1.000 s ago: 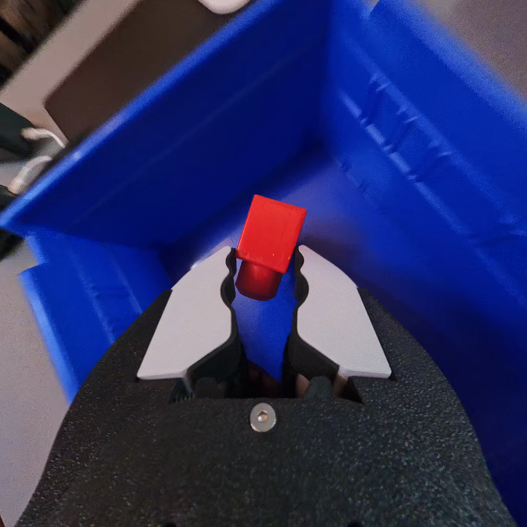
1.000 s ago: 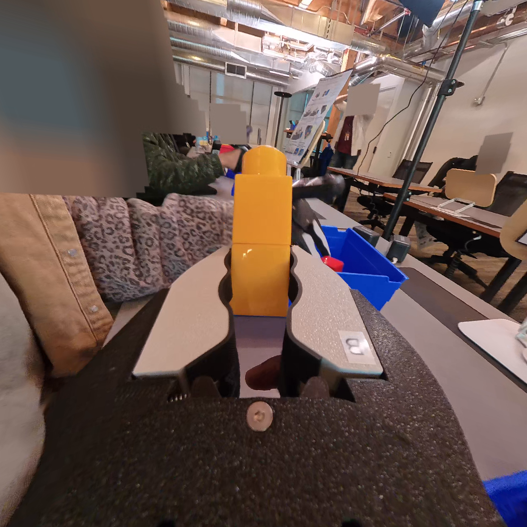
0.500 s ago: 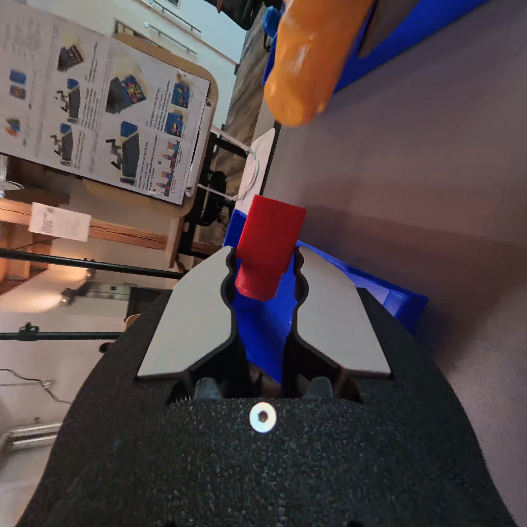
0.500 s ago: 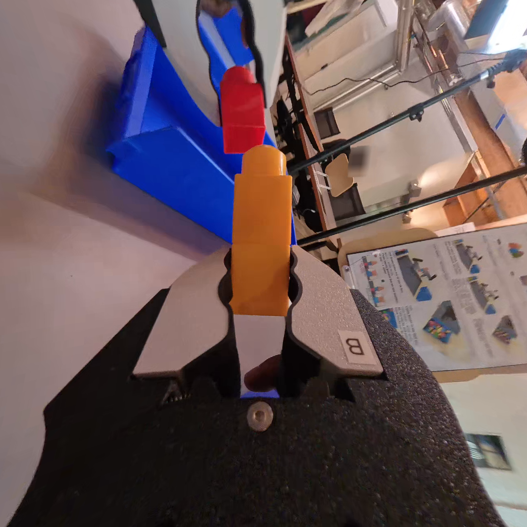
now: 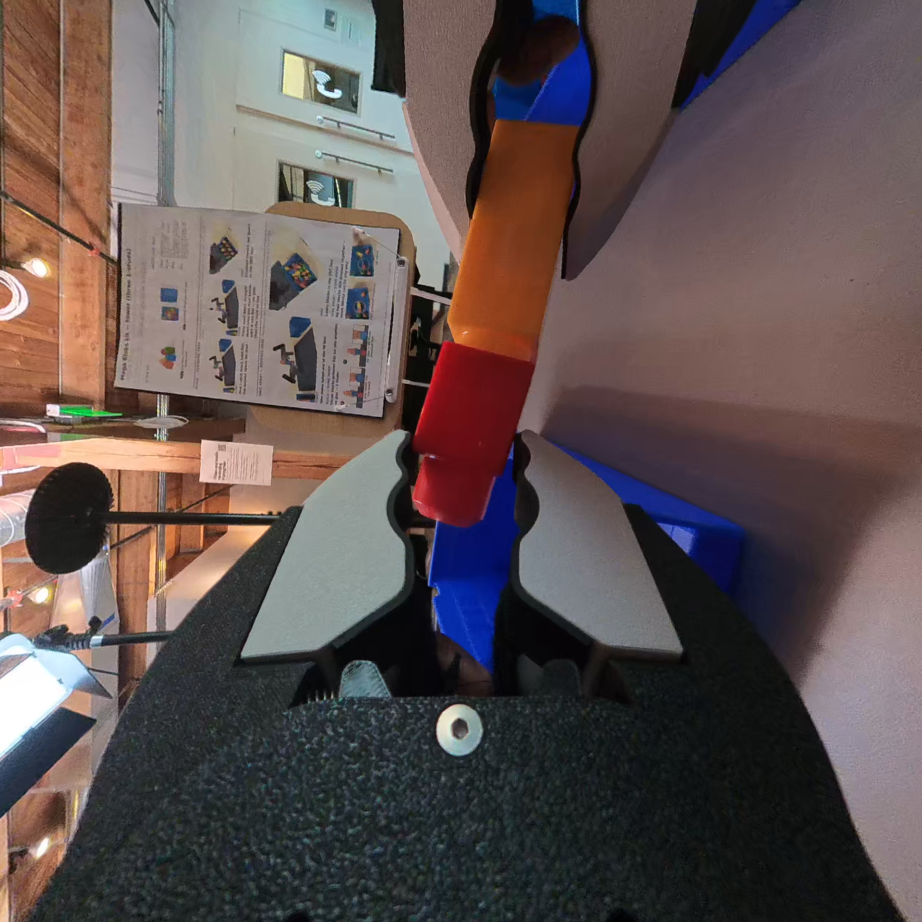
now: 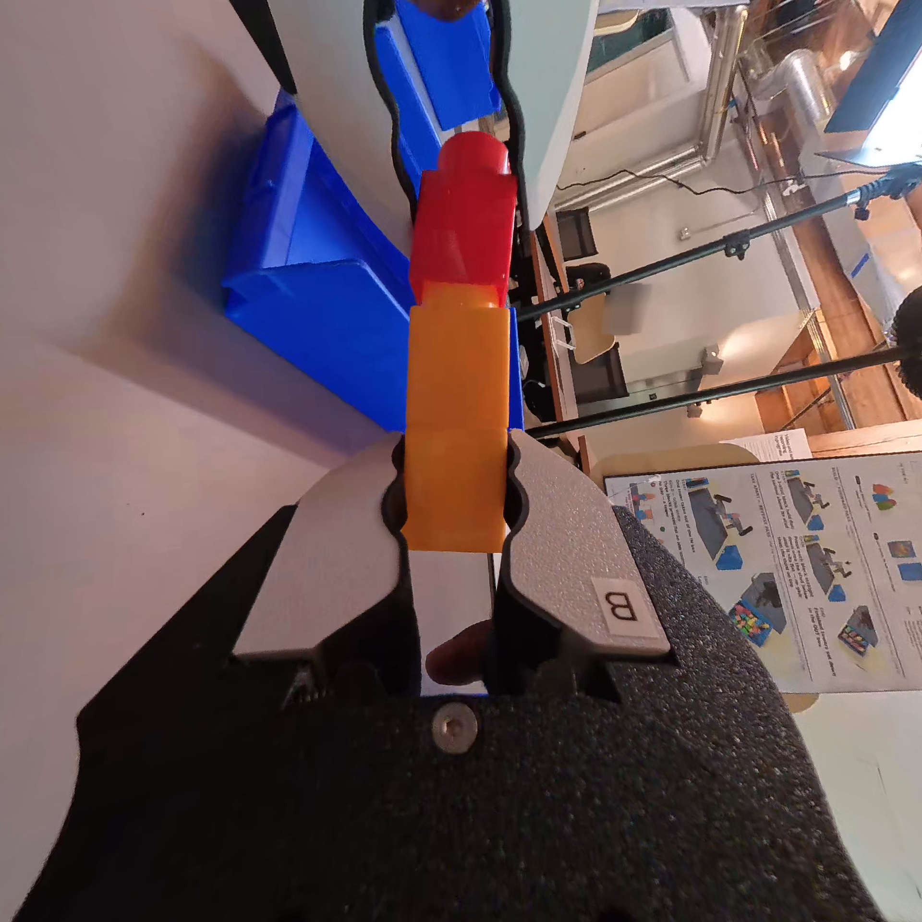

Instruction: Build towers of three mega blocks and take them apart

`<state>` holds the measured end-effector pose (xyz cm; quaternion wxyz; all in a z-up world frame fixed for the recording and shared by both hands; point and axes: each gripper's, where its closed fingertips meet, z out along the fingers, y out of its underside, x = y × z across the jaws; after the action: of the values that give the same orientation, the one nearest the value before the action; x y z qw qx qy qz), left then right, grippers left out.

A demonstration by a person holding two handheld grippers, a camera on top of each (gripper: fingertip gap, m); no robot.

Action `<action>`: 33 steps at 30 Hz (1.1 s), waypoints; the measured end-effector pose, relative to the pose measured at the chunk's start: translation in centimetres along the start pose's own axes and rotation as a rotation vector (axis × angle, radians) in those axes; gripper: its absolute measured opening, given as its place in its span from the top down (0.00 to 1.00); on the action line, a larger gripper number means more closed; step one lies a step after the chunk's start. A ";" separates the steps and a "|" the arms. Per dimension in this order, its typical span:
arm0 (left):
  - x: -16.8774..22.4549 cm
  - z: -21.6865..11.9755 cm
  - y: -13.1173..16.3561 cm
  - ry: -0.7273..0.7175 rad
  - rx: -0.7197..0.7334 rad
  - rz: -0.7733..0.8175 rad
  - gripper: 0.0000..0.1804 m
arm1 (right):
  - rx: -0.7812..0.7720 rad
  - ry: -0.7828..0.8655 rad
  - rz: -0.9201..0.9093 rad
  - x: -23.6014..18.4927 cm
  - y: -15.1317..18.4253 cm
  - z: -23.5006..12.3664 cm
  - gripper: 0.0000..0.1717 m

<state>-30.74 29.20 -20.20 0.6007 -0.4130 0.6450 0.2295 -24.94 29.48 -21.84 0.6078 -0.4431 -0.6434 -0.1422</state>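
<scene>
Room: open workspace with wooden beams, ceiling ducts, desks, chairs and black stand poles; both views are rolled sideways.
Worktop: pale grey worktop, bare where it shows.
Bins: blue bin stands on the worktop behind the blocks; its blue wall also shows between the left fingers.
Poster: printed instruction sheet on a board, beyond the grippers; it also shows at the right edge of the right wrist view.
Tower: two orange blocks joined end to end, with a red block meeting the stud of the farther orange one; a thin strip of orange stud shows at the joint, so the red block is not fully seated.
Right gripper: fingers clamped on the nearer orange block, both pads pressed against its sides.
Left gripper: fingers closed on the red block at its stud end; the pad on the poster side touches it, while contact on the other side is hard to make out.
Alignment: both grippers point at each other, and the three blocks form one slightly bent line between them, held above the worktop.
</scene>
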 end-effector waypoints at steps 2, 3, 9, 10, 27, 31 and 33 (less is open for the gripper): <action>0.1 -0.2 -0.2 0.011 0.045 -0.011 0.80 | 0.037 -0.008 0.007 -0.2 -0.2 -0.1 0.79; 0.2 -0.4 -0.5 0.020 0.084 -0.025 0.80 | 0.061 -0.013 0.014 -0.3 -0.4 -0.2 0.79; 0.0 -1.7 -1.5 0.060 0.233 -0.130 0.80 | 0.145 -0.005 0.043 -0.1 -1.5 -0.7 0.79; -0.1 -1.8 -1.5 0.061 0.229 -0.125 0.80 | 0.152 0.001 0.038 0.0 -1.6 -0.8 0.79; -0.6 -5.2 -3.3 0.275 0.455 -0.298 0.80 | 0.362 -0.098 0.222 -1.3 -4.9 -0.6 0.79; -0.8 -4.8 -3.2 0.279 0.430 -0.325 0.77 | 0.409 -0.151 0.368 -1.9 -4.9 0.0 0.79; -1.7 -4.4 -3.0 0.237 0.426 -0.387 0.75 | 0.444 -0.174 0.491 -1.7 -5.0 0.2 0.79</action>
<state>-31.06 24.48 -17.16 0.6269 -0.4169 0.6534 -0.0794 -28.98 26.10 -21.64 0.6483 -0.4521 -0.5822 0.1904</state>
